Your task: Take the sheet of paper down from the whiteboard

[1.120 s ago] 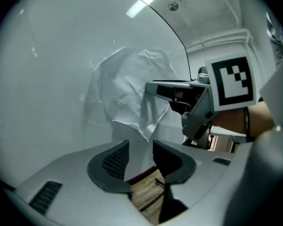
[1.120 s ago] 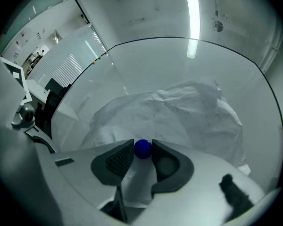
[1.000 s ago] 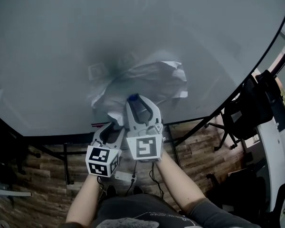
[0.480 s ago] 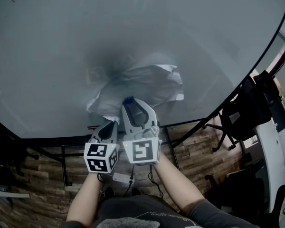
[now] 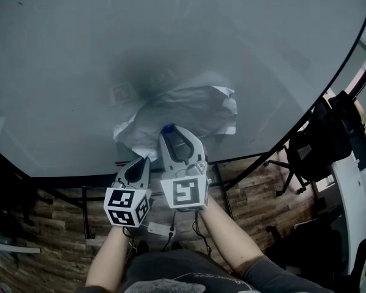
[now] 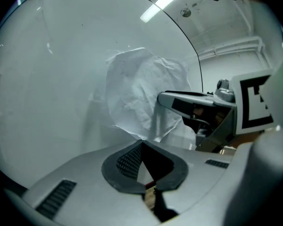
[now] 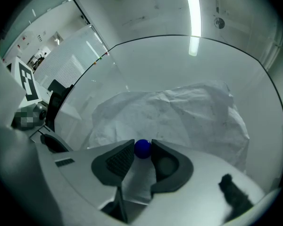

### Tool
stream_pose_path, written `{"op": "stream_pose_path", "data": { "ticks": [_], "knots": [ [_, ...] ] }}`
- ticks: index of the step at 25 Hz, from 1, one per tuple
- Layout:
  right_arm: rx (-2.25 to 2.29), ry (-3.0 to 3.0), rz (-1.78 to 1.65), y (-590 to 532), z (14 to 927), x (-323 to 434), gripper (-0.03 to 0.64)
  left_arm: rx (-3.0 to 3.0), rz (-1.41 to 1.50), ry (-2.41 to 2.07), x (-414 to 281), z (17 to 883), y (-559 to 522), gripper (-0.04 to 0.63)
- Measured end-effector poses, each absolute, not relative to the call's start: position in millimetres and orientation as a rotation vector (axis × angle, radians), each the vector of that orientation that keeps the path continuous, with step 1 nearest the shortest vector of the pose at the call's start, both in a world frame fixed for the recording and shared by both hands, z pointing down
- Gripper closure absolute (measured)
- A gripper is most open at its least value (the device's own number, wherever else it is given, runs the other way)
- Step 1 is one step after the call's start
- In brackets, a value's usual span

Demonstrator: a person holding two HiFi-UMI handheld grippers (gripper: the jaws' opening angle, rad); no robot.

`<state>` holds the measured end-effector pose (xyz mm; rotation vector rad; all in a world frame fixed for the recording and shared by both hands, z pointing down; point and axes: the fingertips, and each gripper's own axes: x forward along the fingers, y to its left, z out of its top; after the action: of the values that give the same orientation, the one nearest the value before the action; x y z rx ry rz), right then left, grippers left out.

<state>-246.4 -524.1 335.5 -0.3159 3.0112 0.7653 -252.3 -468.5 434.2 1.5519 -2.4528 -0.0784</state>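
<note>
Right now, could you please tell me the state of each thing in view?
sheet of paper, crumpled, against the whiteboard.
blue ball, pinched between tongs, in front of the paper.
left tongs, shut on the paper's lower corner.
right tongs, shut on the blue ball.

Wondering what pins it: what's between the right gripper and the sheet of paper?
A small blue ball, nipped at the right gripper's jaw tips against the sheet of paper; right gripper view.

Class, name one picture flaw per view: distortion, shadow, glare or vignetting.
Head view: the edge of the whiteboard bows; a dark shadow sits above the crumpled paper. Left gripper view: a bright light strip glares. Right gripper view: corners go black; the ceiling lamp reflects on the board.
</note>
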Motion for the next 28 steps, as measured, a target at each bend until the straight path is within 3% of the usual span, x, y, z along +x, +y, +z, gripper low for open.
{"op": "stream_pose_path", "data": {
  "ticks": [19,28],
  "knots": [
    [-0.311,3.142,0.264,-563.4,370.2,-213.5,0.500,1.523,-0.092,-2.492,-242.6,419.4,-458.2,0.583],
    [-0.261,3.211,0.095,-562.5,410.9,-164.7,0.500,1.415,0.235,-2.587,-241.2,431.1,-440.2,0.583]
  ]
}}
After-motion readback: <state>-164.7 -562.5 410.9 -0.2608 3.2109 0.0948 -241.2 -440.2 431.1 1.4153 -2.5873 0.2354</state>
